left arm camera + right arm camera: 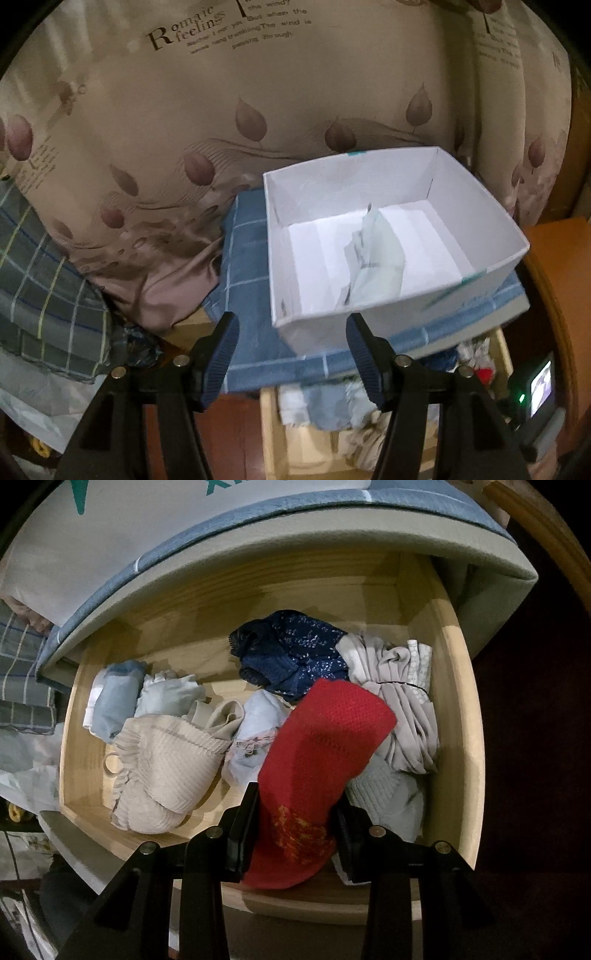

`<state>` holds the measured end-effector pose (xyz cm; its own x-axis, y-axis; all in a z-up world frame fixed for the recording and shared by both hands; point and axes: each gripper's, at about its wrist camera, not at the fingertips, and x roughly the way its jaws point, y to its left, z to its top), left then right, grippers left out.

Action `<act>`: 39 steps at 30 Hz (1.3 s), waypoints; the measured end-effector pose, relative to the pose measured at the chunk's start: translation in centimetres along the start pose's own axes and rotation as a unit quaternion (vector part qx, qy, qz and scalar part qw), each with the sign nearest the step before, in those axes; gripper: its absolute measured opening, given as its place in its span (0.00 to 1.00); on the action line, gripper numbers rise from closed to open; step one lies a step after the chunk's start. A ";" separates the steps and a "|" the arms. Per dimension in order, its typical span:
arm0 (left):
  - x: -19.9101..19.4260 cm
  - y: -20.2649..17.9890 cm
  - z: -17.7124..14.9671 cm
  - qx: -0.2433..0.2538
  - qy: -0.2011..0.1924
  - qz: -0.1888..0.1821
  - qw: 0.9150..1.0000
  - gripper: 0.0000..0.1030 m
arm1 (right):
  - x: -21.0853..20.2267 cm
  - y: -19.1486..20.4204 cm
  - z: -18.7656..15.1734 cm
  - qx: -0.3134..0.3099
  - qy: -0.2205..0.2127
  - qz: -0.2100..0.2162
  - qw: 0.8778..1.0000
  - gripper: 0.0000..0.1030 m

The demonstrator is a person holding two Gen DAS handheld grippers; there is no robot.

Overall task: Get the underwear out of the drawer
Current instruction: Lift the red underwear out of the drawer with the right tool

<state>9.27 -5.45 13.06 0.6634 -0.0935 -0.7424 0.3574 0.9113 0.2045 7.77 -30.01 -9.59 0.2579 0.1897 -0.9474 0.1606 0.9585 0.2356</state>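
A satiny beige curtain printed with brown leaves and lettering hangs in soft folds behind everything. In front of it a white cardboard box, open-topped and rectangular, sits on a blue checked cloth; a pale green garment lies crumpled on its smooth floor. Below, the pale wooden drawer stands open, its grain visible, filled with rolled and bunched underwear. Among it are a ribbed cream piece, a navy lace piece with a white sprig print, a gathered grey bundle and light blue rolls. The right hand-held gripper is clenched on red knitted underwear with an orange pattern, above the drawer's contents. The left hand-held gripper, with ridged dark blue pads, is released and holds nothing.
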 end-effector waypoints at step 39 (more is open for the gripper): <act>7.4 -0.1 -17.4 -0.108 0.082 0.018 0.991 0.60 | -19.1 2.8 3.7 -0.073 -0.244 -0.019 0.967 0.34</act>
<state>2.73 0.79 -3.60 0.5506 -0.0089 -0.8347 0.1748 0.9790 0.1048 6.87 -31.73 9.96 0.6792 0.0652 -0.7310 0.0523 0.9892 0.1368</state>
